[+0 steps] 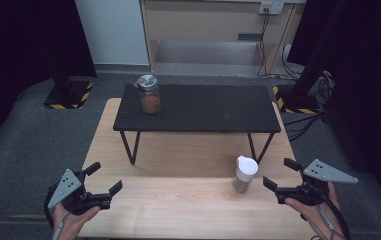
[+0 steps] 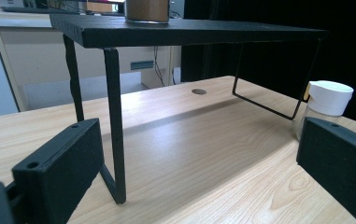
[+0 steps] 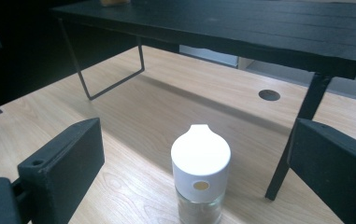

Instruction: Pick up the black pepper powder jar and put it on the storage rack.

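Grey carpet floor [image 1: 18, 145], pale wall [image 1: 110, 30], black curtains [image 1: 23, 35], wooden cabinet [image 1: 203, 20]

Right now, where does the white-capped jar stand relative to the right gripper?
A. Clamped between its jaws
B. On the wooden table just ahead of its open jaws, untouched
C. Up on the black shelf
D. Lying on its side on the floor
B. The white-capped jar stands upright on the wooden table, ahead of the right gripper, whose jaws are spread wide with a clear gap to the jar on both sides.

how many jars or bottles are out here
2: a metal-lidded jar on the black shelf's left end, and a white-capped bottle on the table by the right gripper.
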A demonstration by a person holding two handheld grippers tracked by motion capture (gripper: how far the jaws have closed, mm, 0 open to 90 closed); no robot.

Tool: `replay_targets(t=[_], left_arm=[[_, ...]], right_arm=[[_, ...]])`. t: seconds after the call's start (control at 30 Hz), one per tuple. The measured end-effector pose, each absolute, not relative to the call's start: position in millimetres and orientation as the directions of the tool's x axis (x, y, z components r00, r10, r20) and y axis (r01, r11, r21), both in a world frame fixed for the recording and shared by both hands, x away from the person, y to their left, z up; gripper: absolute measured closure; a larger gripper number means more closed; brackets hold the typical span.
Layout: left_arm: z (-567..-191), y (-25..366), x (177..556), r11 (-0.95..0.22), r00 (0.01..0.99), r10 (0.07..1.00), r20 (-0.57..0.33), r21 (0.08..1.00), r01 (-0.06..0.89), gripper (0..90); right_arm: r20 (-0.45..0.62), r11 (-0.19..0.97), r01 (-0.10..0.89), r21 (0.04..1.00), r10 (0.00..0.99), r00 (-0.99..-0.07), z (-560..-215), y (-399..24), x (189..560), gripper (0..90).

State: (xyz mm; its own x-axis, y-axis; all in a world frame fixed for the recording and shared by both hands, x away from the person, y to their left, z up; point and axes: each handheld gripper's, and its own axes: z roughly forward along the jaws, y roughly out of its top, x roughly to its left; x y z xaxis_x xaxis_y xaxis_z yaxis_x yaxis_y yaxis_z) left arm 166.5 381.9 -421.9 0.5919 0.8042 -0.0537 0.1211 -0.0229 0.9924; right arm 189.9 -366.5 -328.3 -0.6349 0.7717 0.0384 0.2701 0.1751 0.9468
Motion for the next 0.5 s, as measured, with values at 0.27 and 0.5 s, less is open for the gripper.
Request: replay_targets(t=[0.27, 0.5], left_arm=[[-422, 382, 167, -0.027, 0.595, 0.802, -0.052, 0.992, 0.123, 0.0], [-422, 382, 167, -0.029, 0.595, 0.802, -0.051, 0.992, 0.125, 0.0]], right_arm=[[0.034, 0.212, 0.295, 0.932, 0.756, -0.653, -329, -358, 210, 4.0], [0.039, 0.238, 0.327, 0.914, 0.753, -0.657, -336, -348, 227, 3.9]])
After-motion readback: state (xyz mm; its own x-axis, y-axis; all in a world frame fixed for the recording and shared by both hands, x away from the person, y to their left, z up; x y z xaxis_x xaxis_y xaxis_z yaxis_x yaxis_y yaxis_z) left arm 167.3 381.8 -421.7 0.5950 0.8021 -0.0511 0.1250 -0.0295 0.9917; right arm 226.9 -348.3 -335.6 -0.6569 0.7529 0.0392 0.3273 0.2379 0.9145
